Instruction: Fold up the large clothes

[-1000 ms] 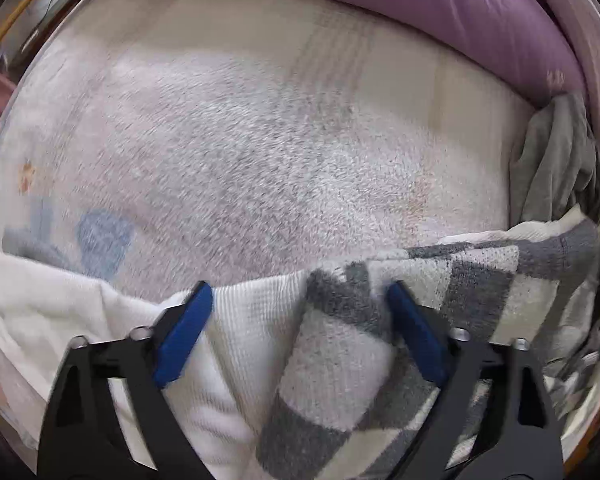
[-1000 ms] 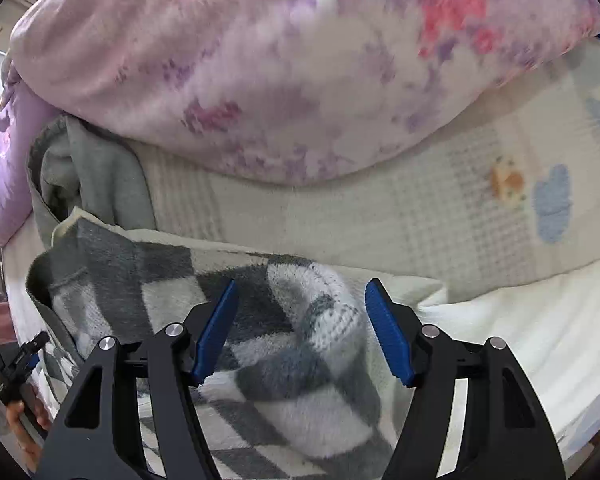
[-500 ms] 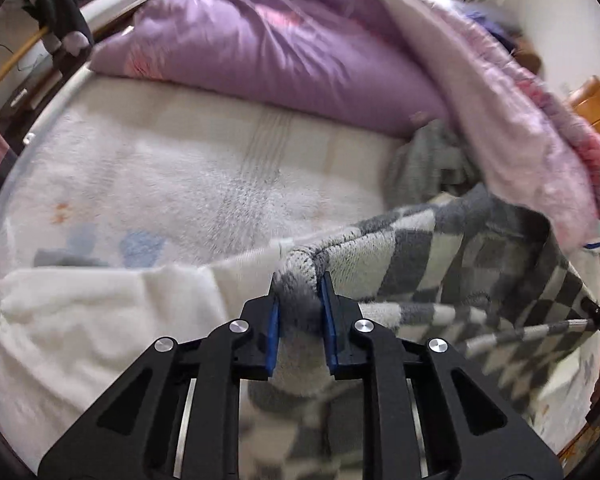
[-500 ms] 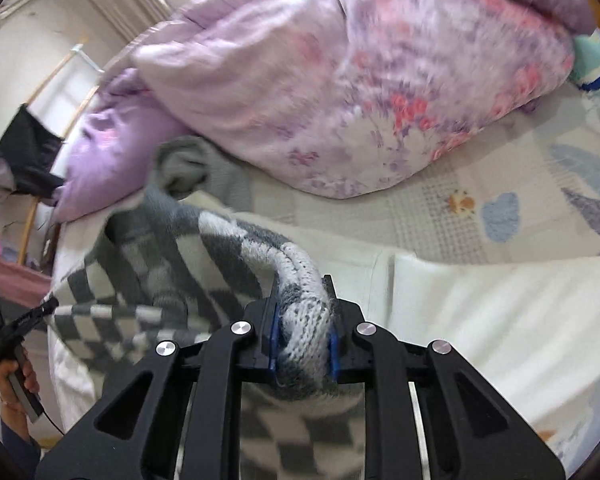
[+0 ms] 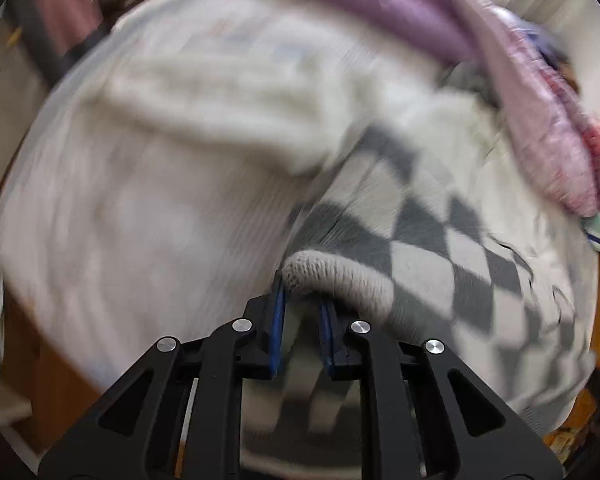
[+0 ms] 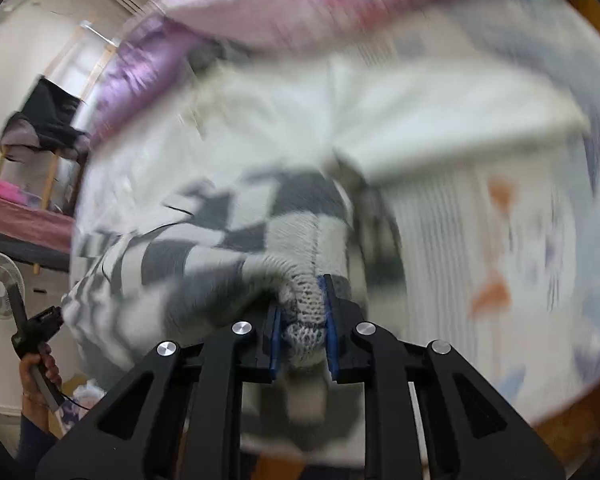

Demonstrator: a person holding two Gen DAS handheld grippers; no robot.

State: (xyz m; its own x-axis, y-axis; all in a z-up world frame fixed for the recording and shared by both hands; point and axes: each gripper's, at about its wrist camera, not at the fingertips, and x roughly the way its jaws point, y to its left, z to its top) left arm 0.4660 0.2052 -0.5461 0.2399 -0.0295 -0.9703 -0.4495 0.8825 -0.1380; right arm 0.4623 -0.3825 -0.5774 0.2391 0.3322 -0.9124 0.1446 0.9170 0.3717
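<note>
Both views were heavily blurred. In the left wrist view, our left gripper (image 5: 302, 312) had its jaws clenched on a thick rolled edge of the checked grey-and-white knit garment (image 5: 452, 248). The garment spread away from the jaws to the right, draped over the bed (image 5: 100, 208), which was covered in a pale sheet. Beyond it lay a white folded cloth (image 5: 220, 112), and along the far side of the bed ran a purple quilt (image 5: 380, 4) and a pink floral quilt (image 5: 548, 140).

In the right wrist view, our right gripper (image 6: 302, 320) likewise had its jaws clamped on a bunched knit edge of the same checked garment (image 6: 204, 248), which trailed off to the left across the bed (image 6: 480, 240). The white cloth (image 6: 440, 120) lay just behind the garment, and the pink quilt (image 6: 300, 4) and purple quilt (image 6: 140, 76) sat at the far edge. At the lower left, our left hand (image 6: 40, 368) held the handle of the other gripper. A white fan (image 6: 0, 286) stood on the floor beside the bed, and a rack with dark clothes (image 6: 48, 120) stood further back.
</note>
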